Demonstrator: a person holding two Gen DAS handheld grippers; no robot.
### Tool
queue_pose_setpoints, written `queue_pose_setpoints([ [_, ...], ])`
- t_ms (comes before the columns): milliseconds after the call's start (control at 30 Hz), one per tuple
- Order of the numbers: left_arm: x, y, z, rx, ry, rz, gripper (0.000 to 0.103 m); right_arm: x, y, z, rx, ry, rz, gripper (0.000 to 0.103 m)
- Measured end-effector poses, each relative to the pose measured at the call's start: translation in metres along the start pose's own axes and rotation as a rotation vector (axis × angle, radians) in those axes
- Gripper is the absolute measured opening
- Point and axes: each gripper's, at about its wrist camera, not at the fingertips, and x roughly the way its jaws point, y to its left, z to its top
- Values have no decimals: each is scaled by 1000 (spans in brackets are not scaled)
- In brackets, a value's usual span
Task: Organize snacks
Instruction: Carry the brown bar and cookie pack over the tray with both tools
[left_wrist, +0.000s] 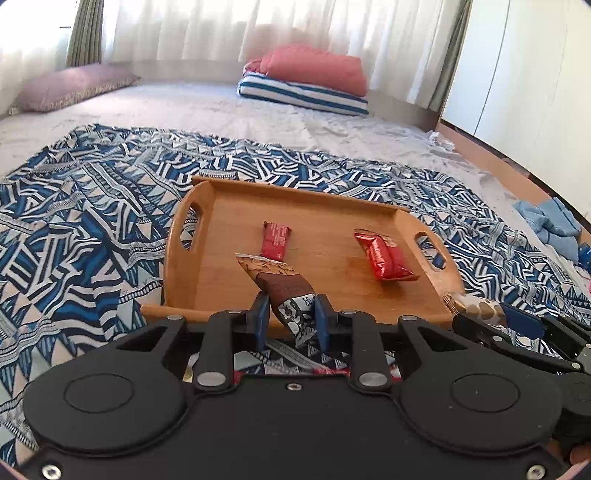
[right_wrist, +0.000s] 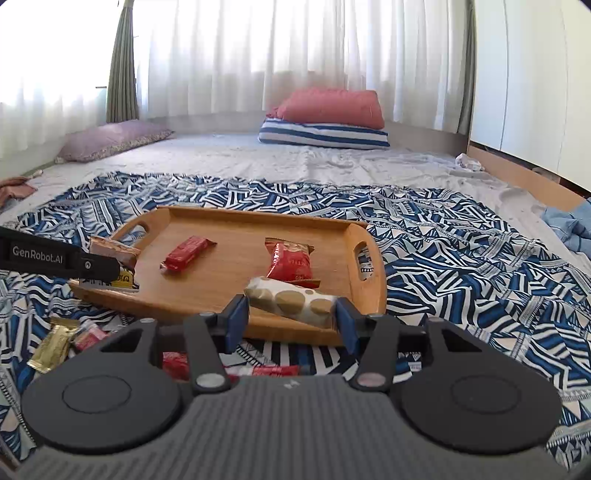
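Left wrist view: the left gripper (left_wrist: 290, 314) is clamping a brown snack bar (left_wrist: 286, 291) between narrow jaws, holding it over the near rim of a wooden tray (left_wrist: 221, 206) lying on a patterned blue cloth (left_wrist: 92, 221). Two red packets are sitting on the tray floor: a red bar (left_wrist: 275, 240) toward the middle and a red pouch (left_wrist: 384, 254) toward the right handle, with bare wood lying open along the far rim and left end. At the tray's near right corner, the right gripper (left_wrist: 480, 314) is showing with its own load.

Right wrist view: the right gripper (right_wrist: 291, 314) is gripping a dotted cream packet (right_wrist: 291, 301) across half-open jaws, just above the tray's (right_wrist: 258, 216) near rim. Only this view is showing loose snacks still lying on the cloth (right_wrist: 461, 240) short of the tray, among them a gold wrapper (right_wrist: 53, 345) and red wrappers (right_wrist: 175, 363). The left gripper (right_wrist: 122, 271) is entering at the tray's left end.
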Motion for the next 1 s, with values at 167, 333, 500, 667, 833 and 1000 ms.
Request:
queue_pose_setpoints([
  [167, 30, 7, 10, -55, 41, -20, 24, 27, 0, 5, -39, 39, 24, 55],
  [333, 57, 9, 14, -83, 77, -30, 24, 54, -4, 8, -39, 93, 68, 55],
  [500, 79, 9, 13, -97, 99, -23, 24, 79, -6, 8, -18, 137, 99, 55],
  [667, 93, 10, 16, -114, 94, -26, 24, 101, -9, 8, 11, 177, 112, 55],
  [833, 107, 10, 22, -131, 94, -20, 24, 113, -10, 14, 9, 180, 112, 55],
  [1000, 119, 10, 27, -137, 96, -8, 24, 125, -11, 22, 17, 186, 114, 55],
])
